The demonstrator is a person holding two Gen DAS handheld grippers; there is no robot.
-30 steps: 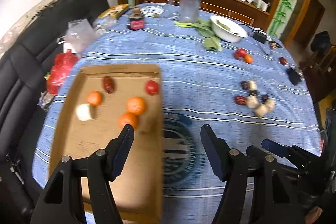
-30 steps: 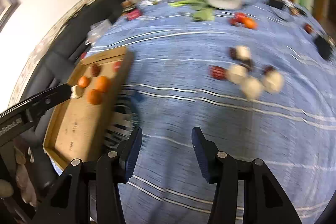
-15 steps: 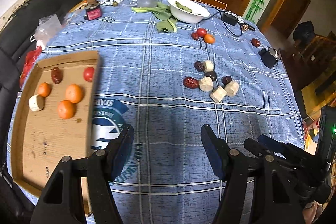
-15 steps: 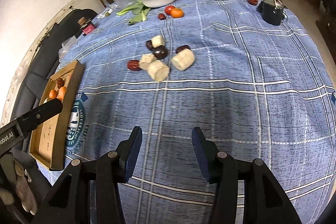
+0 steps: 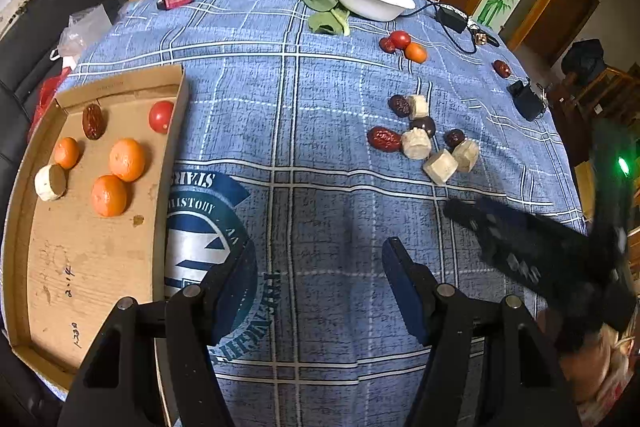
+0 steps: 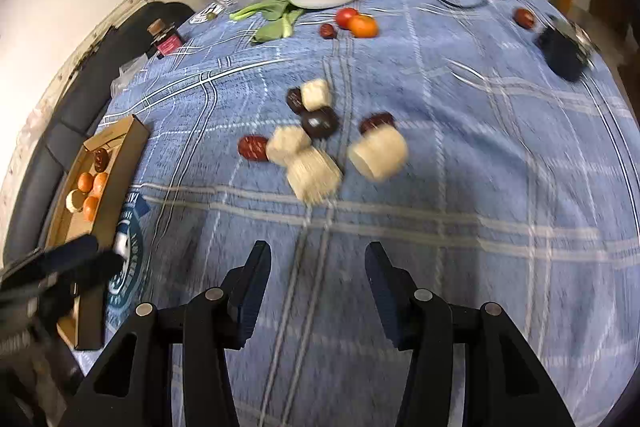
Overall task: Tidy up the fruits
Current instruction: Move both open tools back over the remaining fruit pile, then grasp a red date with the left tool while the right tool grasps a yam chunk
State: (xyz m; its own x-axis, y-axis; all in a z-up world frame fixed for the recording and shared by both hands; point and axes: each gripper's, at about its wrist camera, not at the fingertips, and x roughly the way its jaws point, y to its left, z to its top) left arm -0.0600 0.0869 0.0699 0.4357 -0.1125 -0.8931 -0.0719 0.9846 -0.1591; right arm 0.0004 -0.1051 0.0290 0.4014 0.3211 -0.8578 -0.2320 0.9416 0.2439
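Since a second ago we have swung both grippers off the cardboard tray [image 5: 96, 259] toward the loose fruit pile [image 6: 316, 143] at twelve o'clock. The left gripper [image 5: 318, 287] and right gripper [image 6: 316, 291] both gape empty — a hasty grab could scatter those tightly packed pieces.

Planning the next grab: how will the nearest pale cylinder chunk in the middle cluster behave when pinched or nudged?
The pale chunk lies on its side, so a nudge would probably roll it. Its stubby, cut-ended shape looks stiff, likely holding firm between jaws. Its matte, rough-looking surface suggests little slipping.
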